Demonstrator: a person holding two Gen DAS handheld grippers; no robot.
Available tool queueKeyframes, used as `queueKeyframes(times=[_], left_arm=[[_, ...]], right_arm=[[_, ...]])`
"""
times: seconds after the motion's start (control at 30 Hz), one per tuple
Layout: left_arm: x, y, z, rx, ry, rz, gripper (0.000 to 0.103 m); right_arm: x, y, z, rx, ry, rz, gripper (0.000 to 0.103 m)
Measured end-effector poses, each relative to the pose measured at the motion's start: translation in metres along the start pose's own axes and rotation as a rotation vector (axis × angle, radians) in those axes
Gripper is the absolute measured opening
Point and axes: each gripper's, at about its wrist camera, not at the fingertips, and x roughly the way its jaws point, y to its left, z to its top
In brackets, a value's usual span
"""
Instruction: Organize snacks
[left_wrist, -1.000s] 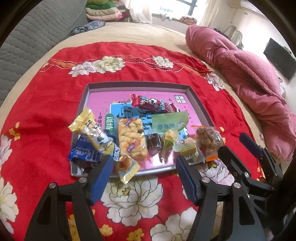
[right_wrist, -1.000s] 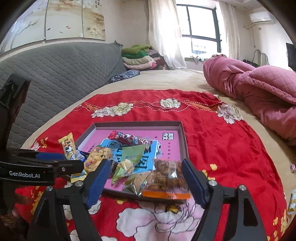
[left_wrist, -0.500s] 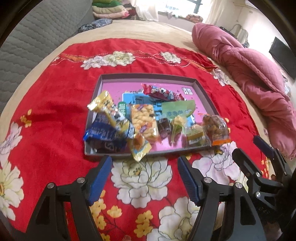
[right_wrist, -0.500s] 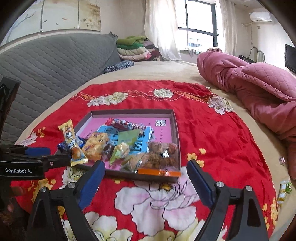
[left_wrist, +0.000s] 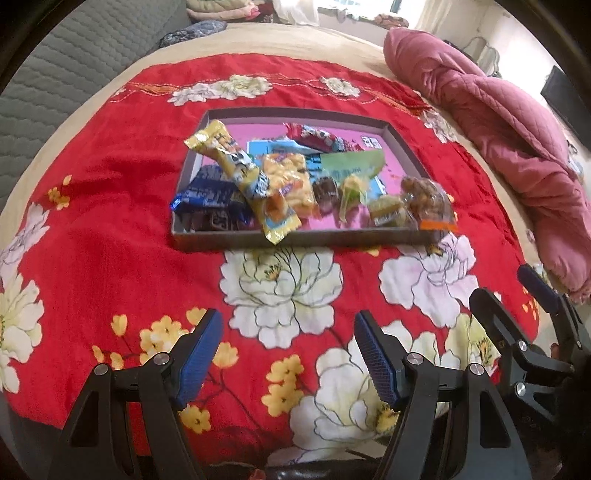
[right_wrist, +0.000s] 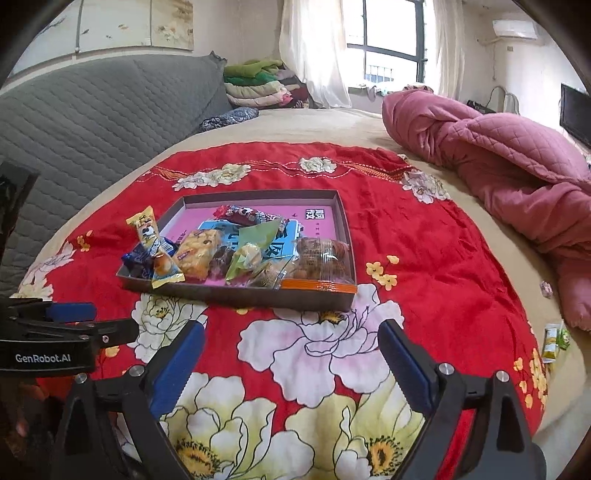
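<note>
Bedroom: a bed with a grey quilted headboard (right_wrist: 92, 110), a pink quilt (right_wrist: 498, 158) to the right, and a red floral cloth (left_wrist: 110, 206) spread over the middle. A shallow tray (left_wrist: 295, 238) sits on the cloth, ahead of both claws

Change over the last second: both claws have drawn back from the tray. A second ago their fingers were at its near edge, against the packets; now a broad band of cloth lies between. Left claw (left_wrist: 288, 354): fingers apart, nothing held. Right claw (right_wrist: 291, 363): fingers apart, nothing held

Snacks: all visible in the tray, crowded toward its near side
- yellow packet (left_wrist: 240, 173), far-left of the left claw, tilted, lower end hanging over the near rim
- blue packet (left_wrist: 210, 197) under it, poking past the left rim
- puffed-snack bag (left_wrist: 291, 184), straight ahead
- green packet (left_wrist: 351, 162) and red packet (left_wrist: 317, 138), further back
- clear bag with orange strip (right_wrist: 321, 262), ahead of the right claw, resting on the near rim

Judgement: retreat with empty claws suggests placing is finished, or a pause. Two small packets (right_wrist: 554, 339) lie off the cloth, far right of the right claw, possibly left to collect

Writing: "GenRobot.AI" on the left claw body in the right view. Chinese characters on the tray floor, not readable
</note>
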Motion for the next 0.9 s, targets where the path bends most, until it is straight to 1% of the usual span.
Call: queueKeyframes(times=[0.23, 0.4, 0.9], left_arm=[[-0.009, 0.003, -0.008, -0.016, -0.018, 0.008, 0.075], [-0.011, 0.008, -0.008, -0.031, -0.022, 0.01, 0.075], [-0.012, 0.005, -0.008, -0.011, -0.028, 0.026, 0.075]], right_arm=[[-0.013, 0.012, -0.003, -0.043, -0.036, -0.012, 0.095], [-0.009, 0.013, -0.003, -0.039, -0.028, -0.003, 0.097], [-0.004, 0.004, -0.006, -0.002, -0.005, -0.01, 0.098]])
